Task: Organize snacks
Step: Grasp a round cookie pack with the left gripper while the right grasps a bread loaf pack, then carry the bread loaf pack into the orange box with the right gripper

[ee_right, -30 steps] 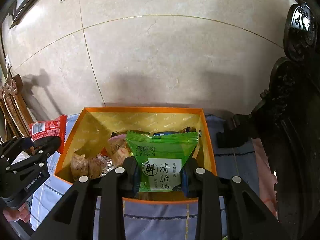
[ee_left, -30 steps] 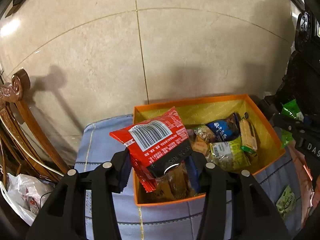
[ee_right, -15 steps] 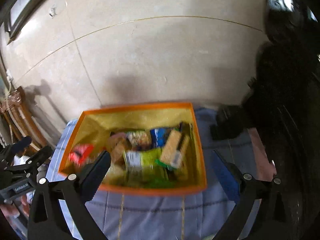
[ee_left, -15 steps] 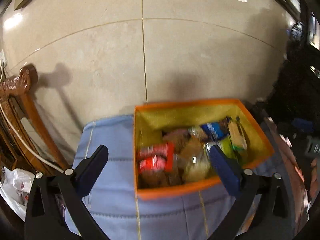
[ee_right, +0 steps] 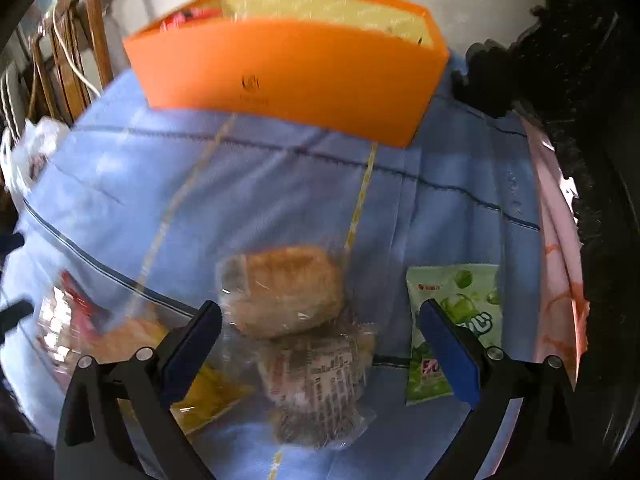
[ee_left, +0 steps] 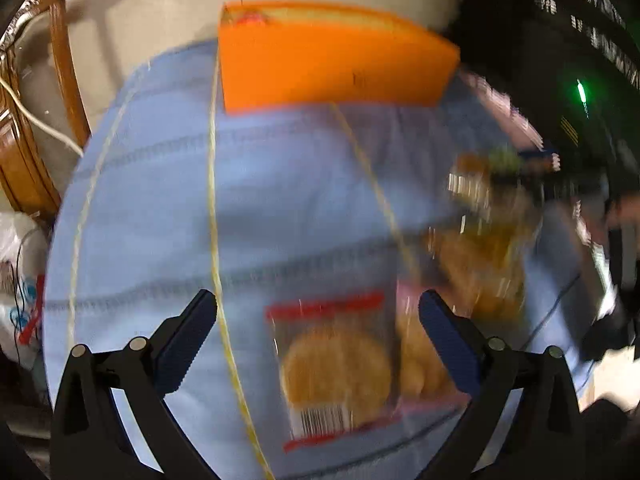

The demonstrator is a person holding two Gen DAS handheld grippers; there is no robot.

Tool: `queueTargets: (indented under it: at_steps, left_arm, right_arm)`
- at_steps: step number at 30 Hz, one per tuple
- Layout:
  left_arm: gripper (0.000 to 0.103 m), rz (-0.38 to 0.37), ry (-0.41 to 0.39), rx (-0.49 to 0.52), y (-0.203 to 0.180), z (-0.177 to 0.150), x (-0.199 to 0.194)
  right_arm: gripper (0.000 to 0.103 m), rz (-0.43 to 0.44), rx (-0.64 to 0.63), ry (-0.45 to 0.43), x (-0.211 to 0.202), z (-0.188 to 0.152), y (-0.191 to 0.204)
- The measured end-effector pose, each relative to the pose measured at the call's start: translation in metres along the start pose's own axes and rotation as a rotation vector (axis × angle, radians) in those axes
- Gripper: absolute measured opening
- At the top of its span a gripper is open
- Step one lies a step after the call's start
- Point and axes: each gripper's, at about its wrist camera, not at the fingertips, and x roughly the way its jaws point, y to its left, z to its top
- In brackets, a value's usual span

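1. Underneath everything, a blue cloth (ee_right: 280, 184) with yellow and dark stitched lines covers the surface, giving the loose packets one flat place to lie.
2. At the far edge stands the orange box (ee_right: 296, 76), its yellow lining and a red packet just showing above the rim; it is probably the collecting bin, set against the wall so both hands can reach it.
3. Nearer, the remaining snacks lie on the cloth, well apart from the box: a clear bread packet (ee_right: 286, 292) with a second wrapped pastry (ee_right: 320, 384) touching its near end, a green candy packet (ee_right: 456, 320) to their right, and a yellow packet (ee_right: 212, 388) to their left.
4. From the left view, heavily blurred, a red-trimmed biscuit packet (ee_left: 336, 364) lies face up, barcode toward the camera.
5. Both claws are spread wide and empty: the right gripper (ee_right: 320, 344) brackets the bread packet, and the left gripper (ee_left: 318, 332) brackets the biscuit packet, seemingly lined up for the next pickups.
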Motion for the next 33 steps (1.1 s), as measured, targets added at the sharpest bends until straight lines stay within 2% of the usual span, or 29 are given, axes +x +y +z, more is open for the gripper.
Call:
queueTargets:
  at_steps: [3, 5, 8, 10, 11, 12, 15, 17, 20, 22, 25, 30, 33]
  left_arm:
    - [0.099, -0.005, 0.001, 0.014, -0.007, -0.021, 0.011]
    - [0.099, 0.024, 0.011, 0.031, -0.012, -0.032, 0.020]
    - [0.099, 0.038, 0.022, 0.015, -0.010, -0.040, 0.033]
    - [0.099, 0.086, -0.013, 0.038, -0.011, -0.042, 0.038]
    - [0.099, 0.107, -0.009, 0.055, -0.012, -0.041, 0.041]
    - [0.099, 0.113, -0.015, 0.069, -0.013, -0.042, 0.041]
    - [0.097, 0.116, -0.011, 0.059, -0.013, -0.040, 0.041]
    - [0.071, 0.105, -0.053, 0.071, -0.018, -0.044, 0.032]
    - [0.071, 0.083, -0.039, 0.048, -0.016, -0.045, 0.030]
    - [0.071, 0.099, -0.035, 0.073, -0.019, -0.044, 0.031]
    - [0.071, 0.056, -0.056, 0.020, -0.013, -0.040, 0.023]
    - [0.071, 0.115, -0.091, 0.062, -0.010, -0.023, 0.004]
    - [0.071, 0.128, -0.129, 0.049, -0.004, 0.003, -0.011]
  right_arm:
    - [0.099, 0.037, -0.034, -0.009, 0.009, 0.005, 0.005]
    - [0.099, 0.082, -0.051, -0.004, 0.018, 0.011, 0.009]
    - [0.099, 0.090, -0.072, 0.017, 0.031, 0.012, 0.010]
    - [0.099, 0.118, -0.051, 0.045, 0.041, 0.010, 0.008]
    - [0.097, 0.134, -0.032, 0.051, 0.044, 0.009, 0.007]
    - [0.086, 0.153, -0.016, 0.051, 0.045, 0.008, 0.005]
    - [0.075, 0.156, 0.024, 0.039, 0.042, 0.003, 0.000]
    - [0.073, 0.156, 0.031, 0.049, 0.038, -0.001, 0.001]
    - [0.072, 0.160, 0.071, 0.036, 0.032, -0.006, -0.004]
    - [0.072, 0.173, 0.103, 0.022, 0.025, -0.007, -0.005]
    - [0.072, 0.170, 0.102, -0.010, 0.011, -0.005, -0.005]
    - [0.072, 0.169, 0.116, -0.081, -0.024, 0.000, -0.007]
    - [0.072, 0.175, 0.147, -0.142, -0.047, 0.015, -0.015]
